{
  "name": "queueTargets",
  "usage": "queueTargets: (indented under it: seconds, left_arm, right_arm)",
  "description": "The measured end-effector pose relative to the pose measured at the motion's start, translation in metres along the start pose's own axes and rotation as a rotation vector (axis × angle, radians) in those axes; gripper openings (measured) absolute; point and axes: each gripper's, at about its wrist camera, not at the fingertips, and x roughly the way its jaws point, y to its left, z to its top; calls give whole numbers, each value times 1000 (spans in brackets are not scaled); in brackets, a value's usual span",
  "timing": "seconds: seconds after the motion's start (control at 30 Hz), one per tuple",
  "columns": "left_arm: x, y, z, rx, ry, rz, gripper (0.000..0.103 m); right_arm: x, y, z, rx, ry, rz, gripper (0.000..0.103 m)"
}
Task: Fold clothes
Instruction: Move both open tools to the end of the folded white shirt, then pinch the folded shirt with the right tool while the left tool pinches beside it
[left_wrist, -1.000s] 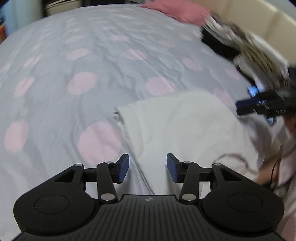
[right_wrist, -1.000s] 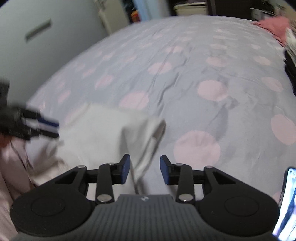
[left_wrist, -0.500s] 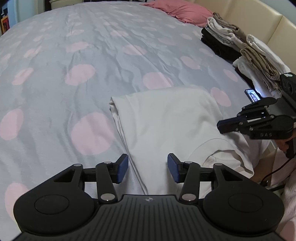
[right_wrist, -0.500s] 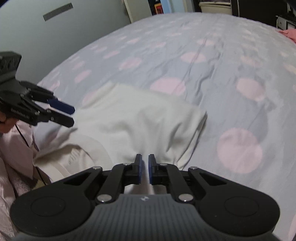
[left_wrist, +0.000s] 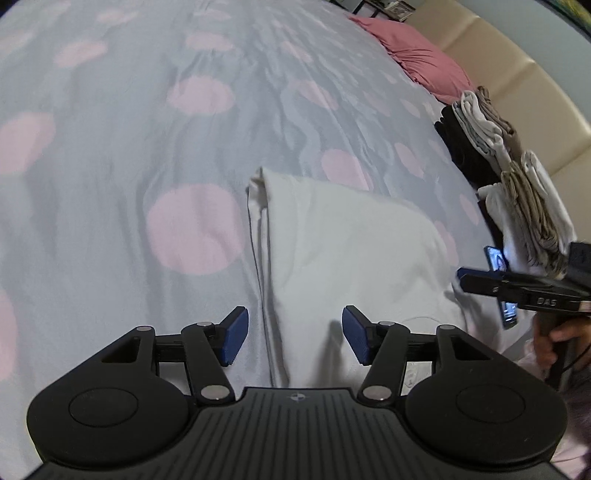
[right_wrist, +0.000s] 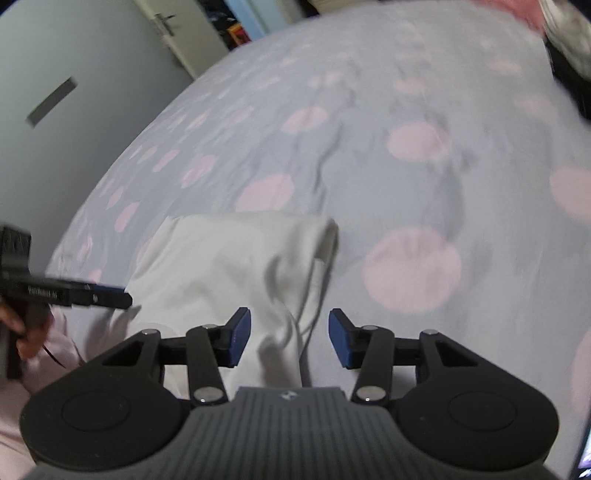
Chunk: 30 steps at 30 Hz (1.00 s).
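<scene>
While both tools hang over the near edge of the bed, we note a white garment lying partly folded on the grey cover with pink dots. From the left wrist view, the garment sits right of centre, its far left corner doubled over into a narrow flap, its long left edge running toward us between the fingers. Our left tool is spread wide, blue pads well apart, nothing between them; the garment's near left edge lies below the gap, and we cannot tell whether the pads touch cloth.

At the right of that view our right tool shows side-on, gripped by a hand, over the garment's right edge. Its own camera settles the state: right tool is spread wide, holding nothing, with a rumpled fold of the garment rising just under the gap. That picture is blurred, so fine cloth detail is lost. Our left tool appears at the left there, over the garment's left side.

Far right on the bed, against a cream headboard, we log a stack of folded clothes in white, tan and black. A pink pillow lies beyond it. A phone stands just beside the stack, partly behind the right tool. A grey door closes the far left of the right wrist view.
</scene>
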Motion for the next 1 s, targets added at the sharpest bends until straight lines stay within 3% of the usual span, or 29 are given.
queueTargets:
  seconds: [0.27, 0.67, 0.87, 1.0]
  left_arm:
    - [12, 12, 0, -19, 13, -53, 55]
    - [24, 28, 6, -34, 10, -158, 53]
    - [26, 32, 7, -53, -5, -186, 43]
    - [26, 34, 6, -68, -33, -211, 23]
  right_arm:
    - [23, -14, -1, 114, 61, 75, 48]
    - [43, -20, 2, 169, 92, 184, 43]
    - [50, -22, 0, 206, 85, 239, 34]
    - [48, -20, -1, 210, 75, 245, 29]
